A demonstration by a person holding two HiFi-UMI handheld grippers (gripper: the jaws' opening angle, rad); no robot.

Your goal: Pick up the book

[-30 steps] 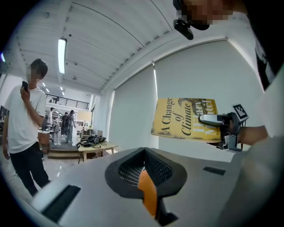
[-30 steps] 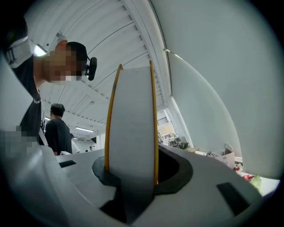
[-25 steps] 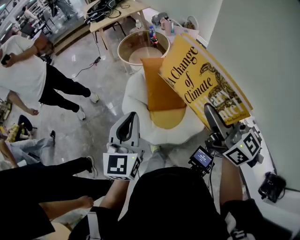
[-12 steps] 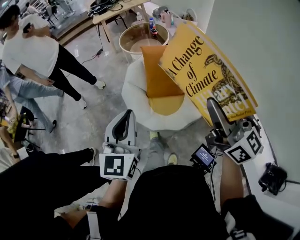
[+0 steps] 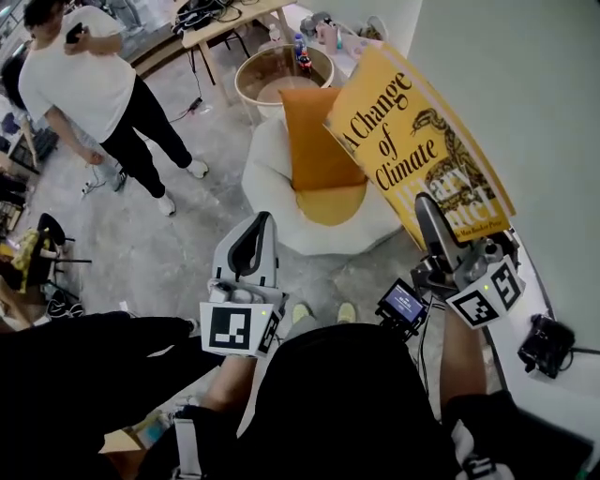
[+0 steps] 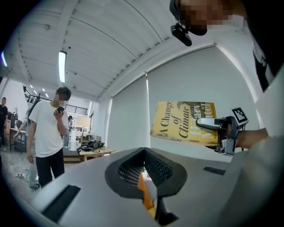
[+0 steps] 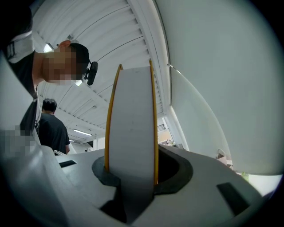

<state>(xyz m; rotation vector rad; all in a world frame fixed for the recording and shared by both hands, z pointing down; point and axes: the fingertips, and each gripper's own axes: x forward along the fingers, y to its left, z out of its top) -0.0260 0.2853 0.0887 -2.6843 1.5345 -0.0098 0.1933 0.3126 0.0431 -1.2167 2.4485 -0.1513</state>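
The book [image 5: 403, 122] is up high
The right claw [image 5: 427, 214] still pinches it as they step along; the left claw [image 5: 261, 225] is pressed together. Pick-up looks done.

Grey floor [image 5: 178, 244] with white pouf [image 5: 267, 192], round wooden tub [image 5: 246, 77]

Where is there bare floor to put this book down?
The book could go on bare floor between the white seat and the standing person, or nearer, before the seat. The seat is taken by an orange cushion; clutter lines the left edge, and the far table is covered in cables.
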